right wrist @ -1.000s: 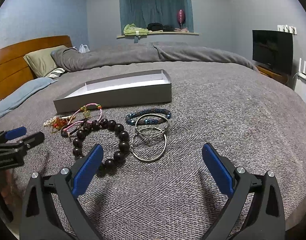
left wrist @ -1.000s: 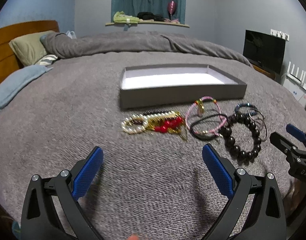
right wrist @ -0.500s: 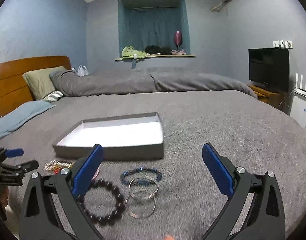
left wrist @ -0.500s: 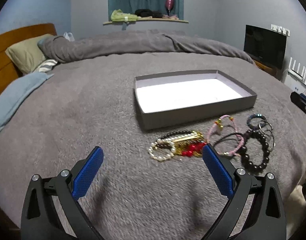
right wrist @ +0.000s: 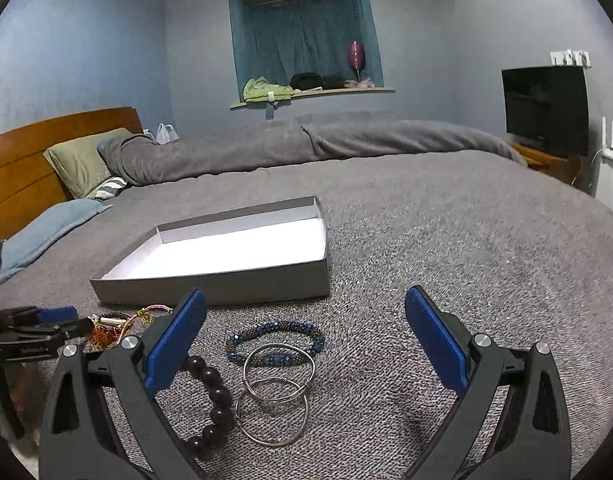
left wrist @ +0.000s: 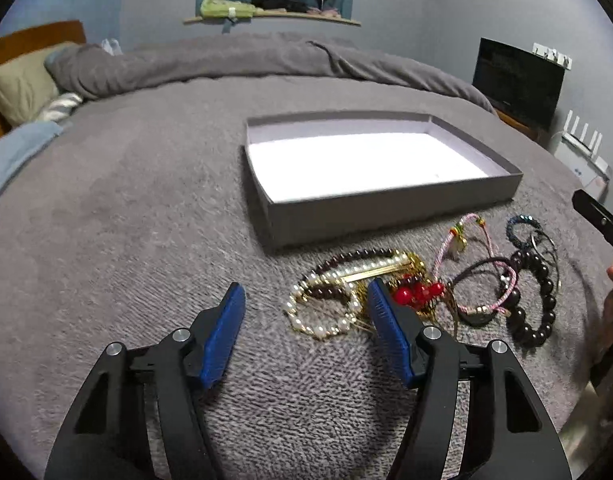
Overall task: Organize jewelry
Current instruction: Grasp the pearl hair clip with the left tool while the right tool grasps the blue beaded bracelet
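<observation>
Left gripper (left wrist: 304, 312) hangs low over the pearl bracelet (left wrist: 321, 312), fingers parted, nothing held; right gripper (right wrist: 304, 330) spread wide and empty above the blue bead bracelet (right wrist: 275, 340) and silver hoops (right wrist: 272, 400). All the jewelry lies on the bed (left wrist: 126, 220), just in front of the bare gray box (left wrist: 386, 206). My read: the pearls go first, so drop straight down, straddle one side of the loop, close gently and lift cleanly, because the gold chain (left wrist: 370, 274) and red beads (left wrist: 416, 292) tangle right against it. The right finger covers part of that tangle, and the dark bead bracelet (right wrist: 212, 396) is half hidden in the right view
</observation>
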Available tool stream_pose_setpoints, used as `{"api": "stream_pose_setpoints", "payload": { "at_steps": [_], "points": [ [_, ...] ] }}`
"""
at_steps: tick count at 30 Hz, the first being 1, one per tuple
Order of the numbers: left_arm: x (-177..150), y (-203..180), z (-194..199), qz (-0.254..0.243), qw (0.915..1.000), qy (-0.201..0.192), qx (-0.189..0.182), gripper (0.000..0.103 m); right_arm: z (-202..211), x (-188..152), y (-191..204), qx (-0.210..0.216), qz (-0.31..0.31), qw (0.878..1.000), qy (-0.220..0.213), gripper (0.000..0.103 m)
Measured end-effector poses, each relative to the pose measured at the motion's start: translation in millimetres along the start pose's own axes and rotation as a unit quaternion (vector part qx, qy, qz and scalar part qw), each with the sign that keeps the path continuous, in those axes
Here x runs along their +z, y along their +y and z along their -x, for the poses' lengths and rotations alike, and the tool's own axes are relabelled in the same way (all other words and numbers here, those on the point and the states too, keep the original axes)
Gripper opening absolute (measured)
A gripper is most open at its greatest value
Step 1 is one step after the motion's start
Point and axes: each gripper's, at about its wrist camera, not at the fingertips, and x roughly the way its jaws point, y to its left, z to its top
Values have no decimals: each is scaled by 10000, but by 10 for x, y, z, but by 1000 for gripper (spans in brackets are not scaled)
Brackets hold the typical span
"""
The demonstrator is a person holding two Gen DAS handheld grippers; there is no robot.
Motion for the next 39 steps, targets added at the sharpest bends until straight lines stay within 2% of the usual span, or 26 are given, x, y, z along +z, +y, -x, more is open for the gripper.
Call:
{"api": "stream_pose_setpoints", "payload": {
  "at_steps": [5, 9, 13, 17, 21, 28, 37, 38, 39],
  "points": [
    [-4, -14, -47, -94, 9999, 37, -58, 64, -88, -18, -48, -22, -119, 9995, 286, 97],
    [-10, -27, -69, -122, 9997, 68, -214, 43, -128, -31, -61, -81, -147, 9989, 429, 86],
    [-24, -33, -21, -151, 9997, -28, -201, 43, -178, -43, -82, -113, -160, 9980, 608, 72],
    [-27, -6, 99, -96, 9994, -328, -92, 43, -212, -52, -138, -95, -236, 9967, 766, 64],
    [-8, 13, 193, -126, 9980, -610, 119, 43, -294, -42, -168, -88, -269, 9953, 926, 46],
    [12, 64, 193, -48, 9981, -620, 31, 43, -523, -53, -135, 8, -307, 9900, 1374, 25],
    [8, 56, 180, -100, 9981, -604, -19, 43, -706, -82, -82, 121, -262, 9840, 1759, 22],
    [10, 54, 182, -106, 9981, -608, -12, 43, -708, -83, -83, 137, -270, 9839, 1764, 20],
    [13, 48, 188, -110, 9980, -617, -7, 43, -720, -81, -85, 159, -270, 9838, 1765, 12]
  ]
}}
